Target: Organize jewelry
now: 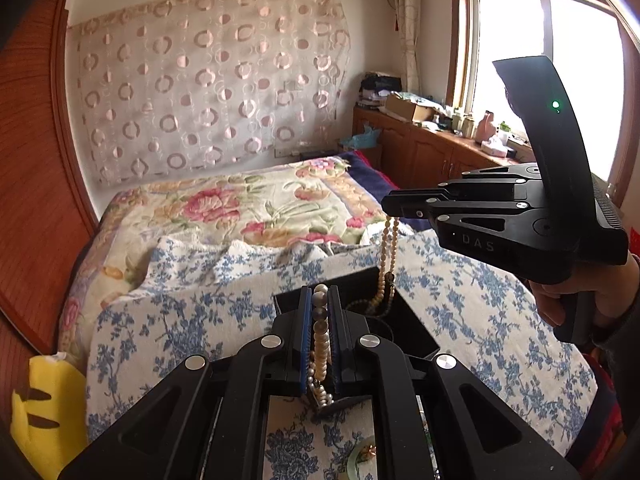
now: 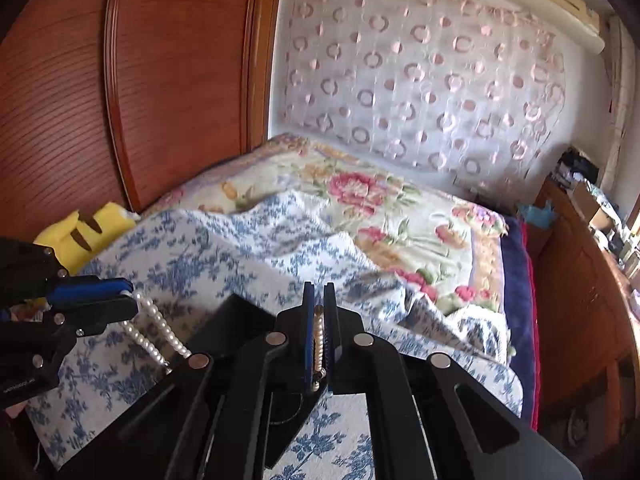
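Pearls [image 1: 321,344] sit clamped between my left gripper's [image 1: 320,300] blue pads, low in the middle of the left view, the strand running back along the jaws with a few larger grey and white beads at the tip end. From the right view the same strand [image 2: 154,328] hangs in two white lines from those jaws at the left edge of the frame, dropping toward the box [image 2: 240,320] below. My right gripper [image 2: 319,300] is closed on a second strand, a thin chain of small cream beads [image 2: 319,340] pinched between its pads at lower centre. In the left view my right gripper [image 1: 390,204] shows side-on at the right of the frame, held by my right hand [image 1: 580,296], and the cream beads [image 1: 389,256] hang straight down from its tip into the open black box [image 1: 412,332], where the lower end meets a dark coil of other beads that I cannot make out clearly. The box rests on a blue-flowered cloth [image 1: 480,300] spread over the bed, with a pink-flowered blanket [image 1: 248,208] behind it in mid-frame. A yellow cushion [image 1: 44,412] lies at lower left, by the wooden headboard [image 1: 36,184].
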`<action>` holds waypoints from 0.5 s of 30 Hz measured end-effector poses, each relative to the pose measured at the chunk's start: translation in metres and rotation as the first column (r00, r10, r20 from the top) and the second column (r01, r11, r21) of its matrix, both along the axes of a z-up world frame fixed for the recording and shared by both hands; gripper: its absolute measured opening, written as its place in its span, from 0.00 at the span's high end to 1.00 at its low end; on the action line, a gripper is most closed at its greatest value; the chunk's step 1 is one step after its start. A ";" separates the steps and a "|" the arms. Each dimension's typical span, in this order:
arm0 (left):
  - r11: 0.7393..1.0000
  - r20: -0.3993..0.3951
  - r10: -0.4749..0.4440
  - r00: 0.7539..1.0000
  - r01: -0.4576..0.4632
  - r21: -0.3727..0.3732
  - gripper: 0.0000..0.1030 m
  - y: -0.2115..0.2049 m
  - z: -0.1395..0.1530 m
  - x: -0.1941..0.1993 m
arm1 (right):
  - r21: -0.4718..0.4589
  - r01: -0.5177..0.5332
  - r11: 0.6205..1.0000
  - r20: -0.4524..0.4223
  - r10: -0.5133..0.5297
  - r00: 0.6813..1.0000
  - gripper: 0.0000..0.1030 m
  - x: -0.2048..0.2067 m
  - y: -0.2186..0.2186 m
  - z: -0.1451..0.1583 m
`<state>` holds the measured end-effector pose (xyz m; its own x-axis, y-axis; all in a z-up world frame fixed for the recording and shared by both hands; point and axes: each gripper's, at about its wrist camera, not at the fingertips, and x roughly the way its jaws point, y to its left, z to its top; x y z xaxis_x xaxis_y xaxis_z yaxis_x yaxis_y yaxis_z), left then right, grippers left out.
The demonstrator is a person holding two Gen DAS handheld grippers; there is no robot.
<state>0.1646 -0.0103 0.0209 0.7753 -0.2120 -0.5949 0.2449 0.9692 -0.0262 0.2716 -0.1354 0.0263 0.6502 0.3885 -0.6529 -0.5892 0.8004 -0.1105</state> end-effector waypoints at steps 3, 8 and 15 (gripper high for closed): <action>1.000 -0.010 -0.001 1.000 0.001 0.002 0.93 0.000 -0.006 0.001 | 0.008 0.000 1.000 -0.026 0.000 1.000 0.94 0.002 -0.001 -0.009; 1.000 -0.015 -0.010 1.000 0.010 0.005 0.93 -0.003 -0.010 0.002 | 0.024 0.009 1.000 -0.040 -0.008 0.999 0.94 0.004 -0.005 -0.010; 1.000 -0.014 -0.025 1.000 0.026 0.004 0.93 -0.010 -0.012 0.003 | 0.033 0.015 0.999 -0.035 -0.014 0.999 0.71 -0.004 -0.017 -0.009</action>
